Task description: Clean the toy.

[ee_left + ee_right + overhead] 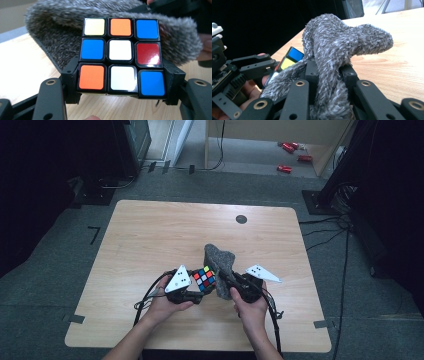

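Grey fuzzy fabric, a pouch (220,265), stands bunched over the middle of the near half of the wooden table (150,235). I see my right gripper (235,282) clamped on it: in the right gripper view the two black jaws pinch a fold of the pouch (332,65), and the fabric bulges above and below the pads. The upper part of the pouch rises beyond the jaws and droops to one side, clear of the table.

My left gripper (197,290) holds a cube (204,279) with coloured stickers. In the left gripper view the jaws press on the cube (121,56) from both sides at its lowest row, so the grip is closed on it. The face turned to that camera reads, row by row: pale yellow, orange, blue; blue, white, red; orange, white, blue. The cube is lifted off the table, just beside the pouch, with the grey fabric directly behind it and arching over its top edge. Whether cube and fabric touch I cannot tell.

In the high view both hands come in from the near edge, the left hand (167,302) and the right hand (252,307) close together, the cube between the left gripper's grey plate and the pouch. A dark round disc (241,219) sits in the table near its far edge.
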